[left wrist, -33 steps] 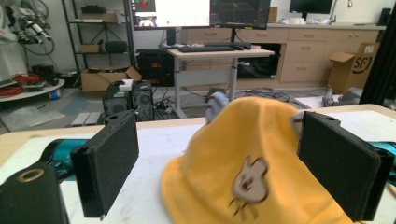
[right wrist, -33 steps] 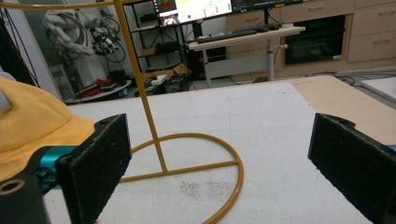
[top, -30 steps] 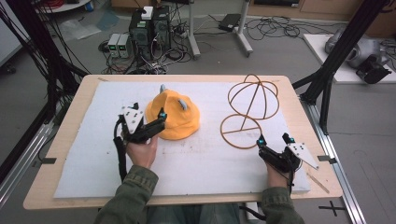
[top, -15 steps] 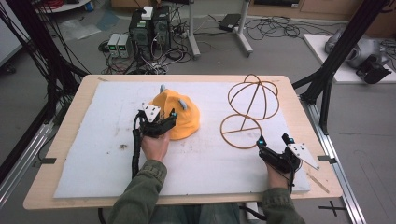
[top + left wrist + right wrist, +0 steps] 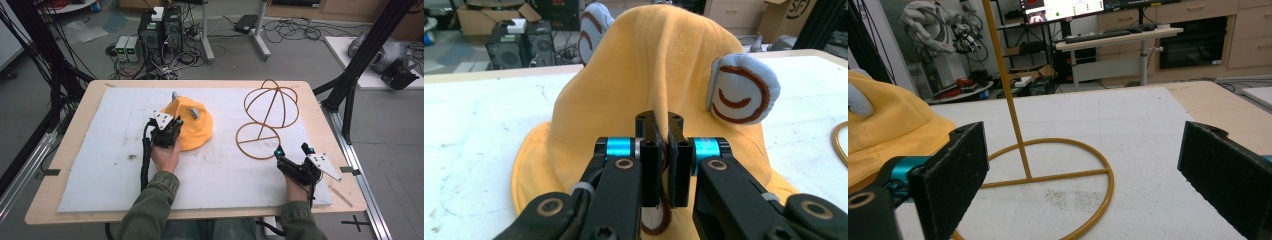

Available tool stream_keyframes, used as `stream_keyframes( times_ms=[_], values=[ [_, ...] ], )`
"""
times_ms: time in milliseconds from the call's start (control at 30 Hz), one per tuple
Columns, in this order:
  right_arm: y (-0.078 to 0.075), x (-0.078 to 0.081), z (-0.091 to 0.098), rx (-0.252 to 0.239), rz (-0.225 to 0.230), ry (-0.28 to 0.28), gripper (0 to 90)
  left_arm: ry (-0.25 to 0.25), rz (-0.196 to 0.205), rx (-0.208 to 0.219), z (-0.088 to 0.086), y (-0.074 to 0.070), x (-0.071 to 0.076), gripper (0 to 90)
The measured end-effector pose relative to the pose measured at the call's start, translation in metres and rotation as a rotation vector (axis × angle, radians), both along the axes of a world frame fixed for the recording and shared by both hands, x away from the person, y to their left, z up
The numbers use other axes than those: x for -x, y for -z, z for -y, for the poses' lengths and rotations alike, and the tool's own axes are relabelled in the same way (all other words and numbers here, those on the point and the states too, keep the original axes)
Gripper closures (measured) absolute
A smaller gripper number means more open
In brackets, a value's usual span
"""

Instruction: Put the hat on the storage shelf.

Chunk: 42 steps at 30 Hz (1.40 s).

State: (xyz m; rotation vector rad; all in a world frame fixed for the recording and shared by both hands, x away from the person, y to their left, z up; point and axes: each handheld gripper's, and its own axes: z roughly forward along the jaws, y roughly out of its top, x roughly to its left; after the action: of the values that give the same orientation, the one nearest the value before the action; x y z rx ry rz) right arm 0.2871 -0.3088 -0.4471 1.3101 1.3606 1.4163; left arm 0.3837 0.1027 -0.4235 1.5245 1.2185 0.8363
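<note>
1. Since half a second ago my left gripper (image 5: pixel 168 131) has moved a little down-frame in the high view, and its jaws are now pinched together on a ridge of the yellow hat (image 5: pixel 192 126). The right gripper (image 5: pixel 295 161) has not shifted.
2. Left gripper view: the left gripper (image 5: pixel 664 167) has both jaws closed on a raised fold of hat (image 5: pixel 644 85) fabric; the fold runs up from the jaws toward the top centre of the frame.
3. The hat carries light-blue ear patches with brown stitching; one ear patch (image 5: pixel 744 90) sits right of centre, a second at the upper left behind the crown.
4. High view: the hat lies just left of centre on the white foam board (image 5: pixel 100 165), which rests on the wooden table (image 5: pixel 60 150).
5. The wire hat stand (image 5: pixel 267 117) stands right of centre, apart from the hat.
6. Right gripper sits at lower right of the high view, jaws spread wide, holding nothing.
7. Right gripper view: the stand's ring base (image 5: pixel 1098 200) lies between the open jaws, farther off; its upright rod rises to the top edge.
</note>
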Motion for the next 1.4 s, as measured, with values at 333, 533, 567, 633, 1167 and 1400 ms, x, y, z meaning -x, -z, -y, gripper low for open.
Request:
stream_keyframes(
  times_ms=[333,533,567,633,1167,1400],
  values=[
    [0.0,0.001,0.0,0.0,0.0,0.001,5.7,0.014,0.12,0.052,-0.01,-0.018,0.014,86.9],
    [0.001,0.001,0.0,0.01,0.003,0.002,5.7,0.043,0.262,0.102,-0.023,-0.042,0.035,86.9],
    [0.001,0.001,0.0,0.01,0.003,0.002,5.7,0.046,0.281,0.112,-0.025,-0.046,0.038,86.9],
    [0.001,0.001,-0.001,0.009,-0.001,-0.001,5.7,0.056,0.323,0.125,-0.028,-0.056,0.044,86.9],
    [0.002,0.001,-0.004,0.016,-0.006,-0.007,5.7,0.131,0.531,0.219,-0.042,-0.111,0.067,86.9],
    [0.001,0.001,-0.003,0.019,-0.004,-0.006,5.8,0.238,0.551,0.217,-0.024,-0.14,0.062,86.8]
  ],
)
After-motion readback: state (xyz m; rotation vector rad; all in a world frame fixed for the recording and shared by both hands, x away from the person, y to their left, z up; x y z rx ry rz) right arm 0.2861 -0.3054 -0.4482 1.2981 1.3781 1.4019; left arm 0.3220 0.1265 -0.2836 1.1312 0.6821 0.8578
